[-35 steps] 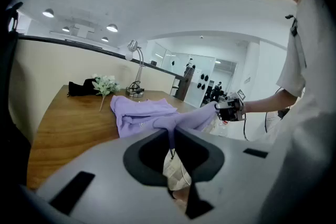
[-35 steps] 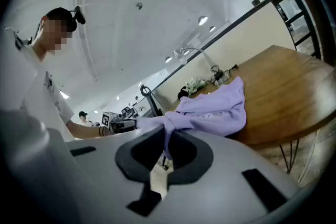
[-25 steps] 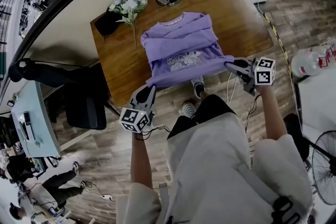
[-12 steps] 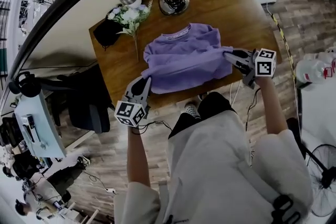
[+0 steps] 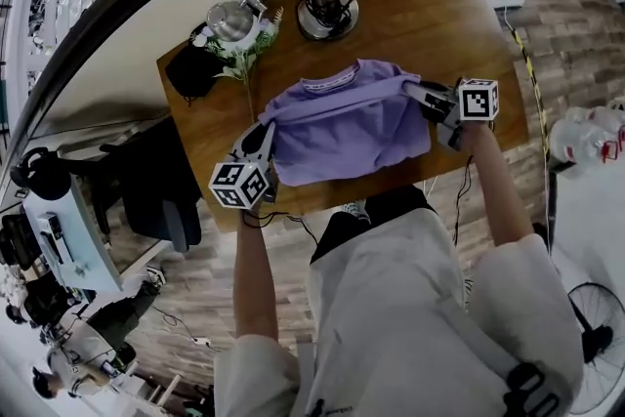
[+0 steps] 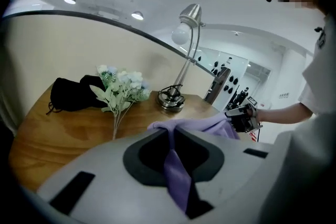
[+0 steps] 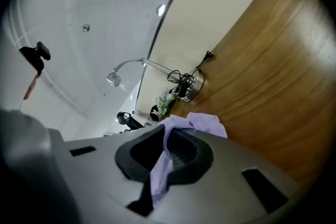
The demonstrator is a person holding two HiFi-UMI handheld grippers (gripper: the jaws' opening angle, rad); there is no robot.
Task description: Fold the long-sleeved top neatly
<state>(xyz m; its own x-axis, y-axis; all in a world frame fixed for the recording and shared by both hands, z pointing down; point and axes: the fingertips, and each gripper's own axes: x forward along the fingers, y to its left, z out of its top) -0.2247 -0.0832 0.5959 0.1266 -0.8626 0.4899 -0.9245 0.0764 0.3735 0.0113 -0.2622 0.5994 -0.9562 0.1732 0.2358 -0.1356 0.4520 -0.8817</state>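
Mid-fold: purple top (image 5: pixel 342 122) lies on the wooden surface (image 5: pixel 439 5), its folded-over edge clamped in left hand-held gripper (image 5: pixel 260 142) and right hand-held gripper (image 5: pixel 418 95) near the collar; laying down and later folds apparently left.

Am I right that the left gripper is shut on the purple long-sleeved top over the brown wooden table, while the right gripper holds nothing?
Not quite: the right gripper is shut on the purple long-sleeved top too, as the right gripper view shows. The left gripper does grip it over the brown wooden table.
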